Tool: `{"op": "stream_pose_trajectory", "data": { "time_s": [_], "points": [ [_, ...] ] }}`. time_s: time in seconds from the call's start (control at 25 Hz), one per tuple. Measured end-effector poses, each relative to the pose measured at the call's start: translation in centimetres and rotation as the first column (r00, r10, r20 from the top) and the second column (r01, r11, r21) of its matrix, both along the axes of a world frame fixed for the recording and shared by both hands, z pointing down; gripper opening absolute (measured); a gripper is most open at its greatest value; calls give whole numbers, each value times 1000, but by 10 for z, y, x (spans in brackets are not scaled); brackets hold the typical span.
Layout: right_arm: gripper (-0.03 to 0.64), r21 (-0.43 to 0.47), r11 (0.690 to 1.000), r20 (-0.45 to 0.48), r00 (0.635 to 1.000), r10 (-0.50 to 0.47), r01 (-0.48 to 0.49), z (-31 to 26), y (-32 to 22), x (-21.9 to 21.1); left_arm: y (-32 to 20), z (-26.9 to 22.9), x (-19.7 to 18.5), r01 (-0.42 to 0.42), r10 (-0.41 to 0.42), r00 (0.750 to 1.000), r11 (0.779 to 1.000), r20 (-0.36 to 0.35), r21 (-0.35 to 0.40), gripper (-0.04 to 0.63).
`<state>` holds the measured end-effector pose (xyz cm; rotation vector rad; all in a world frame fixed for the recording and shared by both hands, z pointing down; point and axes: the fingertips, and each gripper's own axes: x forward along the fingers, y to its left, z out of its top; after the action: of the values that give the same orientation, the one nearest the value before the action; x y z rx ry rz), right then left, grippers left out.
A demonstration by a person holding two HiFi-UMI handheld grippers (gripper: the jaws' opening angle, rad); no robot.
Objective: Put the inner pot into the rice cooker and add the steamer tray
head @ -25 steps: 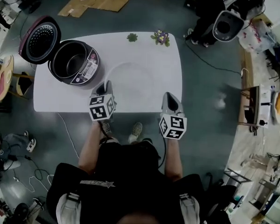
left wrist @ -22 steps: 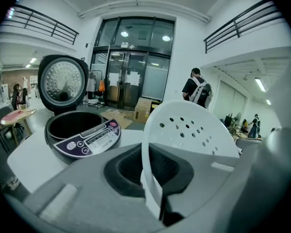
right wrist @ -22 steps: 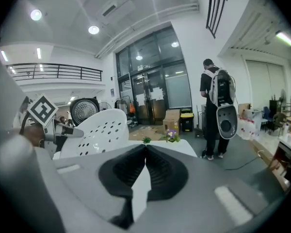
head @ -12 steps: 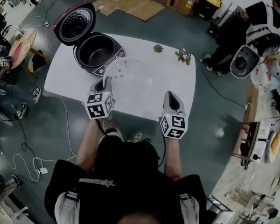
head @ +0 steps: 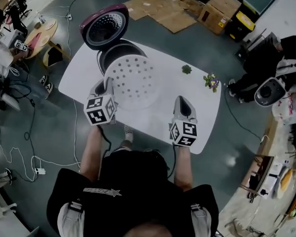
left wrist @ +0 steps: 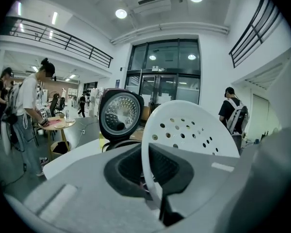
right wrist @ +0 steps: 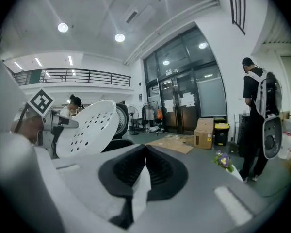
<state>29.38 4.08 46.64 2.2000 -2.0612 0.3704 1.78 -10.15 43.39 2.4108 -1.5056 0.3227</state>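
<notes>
Listing left to right. Round wooden table (head: 43,31) off the counter's far left corner, with a seated person (head: 0,56) beside it. Cables (head: 32,147) trail over the floor beneath.

White counter (head: 155,120):
- Left tongs (head: 104,85): clamped on the near rim of the steamer tray (head: 133,78).
- Steamer tray: white, perforated, held tilted above the counter's left end, just in front of the rice cooker (head: 112,51).
- Rice cooker: dark body at the far left corner, lid (head: 106,26) swung up and back. From the head view the tray covers most of its mouth, so the inside cannot be made out. The left gripper view shows the tray standing edge-on beside the raised lid.
- Small green plant (head: 187,69) and flowering plant (head: 210,81): far edge, well apart from the tray.
- Right tongs (head: 181,102): pressed together on nothing, over the near right part of the counter, apart from the tray.

Floor beyond: flattened cardboard sheets (head: 163,9), then cardboard boxes (head: 219,11). Standing person with backpack (head: 276,78) at far right.
</notes>
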Motion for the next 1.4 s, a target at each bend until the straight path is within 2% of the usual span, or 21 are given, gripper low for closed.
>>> {"op": "stream_pose_trajectory", "data": {
  "time_s": [0.32,0.84,1.4],
  "points": [
    [6,22,999,-11,999,-38,38,-13,-72,-5,-62,0,-14,42,-42,999,999,0,-11,20],
    [6,-40,998,-5,999,-42,42,6,-149,-10,-144,36,-33,103,-107,994,987,-23,-125,20],
    [6,-131,991,3,1000,-2,2,36,-185,2,-186,95,-32,129,-119,991,960,57,-249,25]
  ]
}}
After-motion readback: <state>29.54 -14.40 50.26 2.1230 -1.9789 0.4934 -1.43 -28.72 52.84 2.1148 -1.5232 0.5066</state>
